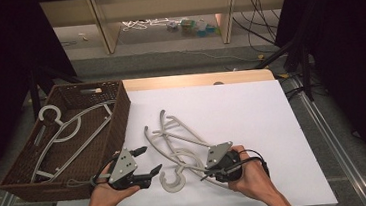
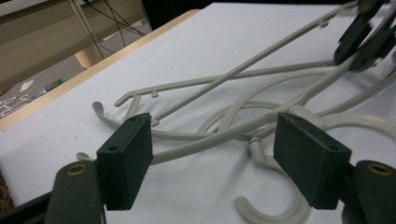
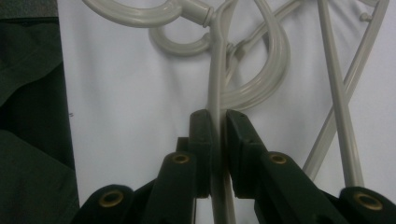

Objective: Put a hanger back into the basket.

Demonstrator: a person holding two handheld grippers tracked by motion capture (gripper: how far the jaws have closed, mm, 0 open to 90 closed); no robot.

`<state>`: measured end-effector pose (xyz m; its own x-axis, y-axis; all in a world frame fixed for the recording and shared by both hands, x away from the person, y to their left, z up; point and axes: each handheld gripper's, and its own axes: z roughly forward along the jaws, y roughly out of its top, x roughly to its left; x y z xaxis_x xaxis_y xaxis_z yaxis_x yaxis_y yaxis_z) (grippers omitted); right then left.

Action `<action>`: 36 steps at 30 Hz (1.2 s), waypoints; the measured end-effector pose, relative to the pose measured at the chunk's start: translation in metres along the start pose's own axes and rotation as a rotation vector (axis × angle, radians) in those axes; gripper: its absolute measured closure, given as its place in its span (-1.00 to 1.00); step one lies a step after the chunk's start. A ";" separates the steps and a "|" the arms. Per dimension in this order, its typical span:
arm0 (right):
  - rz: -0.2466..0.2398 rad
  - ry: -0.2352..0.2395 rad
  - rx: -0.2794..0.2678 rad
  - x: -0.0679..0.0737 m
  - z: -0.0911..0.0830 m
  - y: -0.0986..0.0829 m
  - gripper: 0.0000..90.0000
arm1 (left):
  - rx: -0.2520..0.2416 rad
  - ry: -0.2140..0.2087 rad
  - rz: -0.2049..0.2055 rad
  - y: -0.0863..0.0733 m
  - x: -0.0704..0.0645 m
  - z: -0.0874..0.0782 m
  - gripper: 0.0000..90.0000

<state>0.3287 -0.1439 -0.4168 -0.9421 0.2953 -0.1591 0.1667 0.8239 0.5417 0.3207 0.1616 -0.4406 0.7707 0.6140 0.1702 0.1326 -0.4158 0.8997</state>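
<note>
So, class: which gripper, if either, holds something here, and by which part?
The right gripper is shut on a pale grey plastic hanger, pinching one thin arm near its hook. The left gripper is open, holding nothing.

— What carries everything here?

— A rectangular table with a flat white top [image 1: 252, 117]; a strip of pale wood edge [image 1: 194, 79] shows along its far side.

— And what lies directly on it?

— A tangle of pale grey plastic clothes hangers [image 1: 177, 143] sits near the middle, toward the near edge, their thin arms crossing one another and one open hook [image 1: 171, 180] curling closest to the front. At the left end rests a dark brown woven wicker basket [image 1: 117, 121], rectangular, its right wall just beside the hangers.

— Anything inside the basket?

— More grey hangers [image 1: 68, 133], lying flat.
</note>
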 end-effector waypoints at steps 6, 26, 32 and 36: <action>-0.015 0.010 -0.008 0.001 -0.008 0.002 0.82 | 0.058 -0.035 0.045 -0.001 -0.002 0.018 -0.34; -0.034 0.018 -0.034 0.002 -0.024 0.005 0.82 | 0.109 -0.073 0.273 -0.001 -0.005 0.053 -0.06; -0.038 0.027 -0.043 0.001 -0.024 0.005 0.82 | 0.091 -0.137 0.329 0.000 -0.008 0.059 0.19; -0.042 0.031 -0.042 0.001 -0.024 0.005 0.82 | 0.073 -0.178 0.356 0.002 -0.008 0.060 0.31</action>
<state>0.3213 -0.1510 -0.3944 -0.9567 0.2449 -0.1576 0.1145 0.8139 0.5696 0.3527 0.1155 -0.4644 0.8716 0.2999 0.3878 -0.1230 -0.6321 0.7651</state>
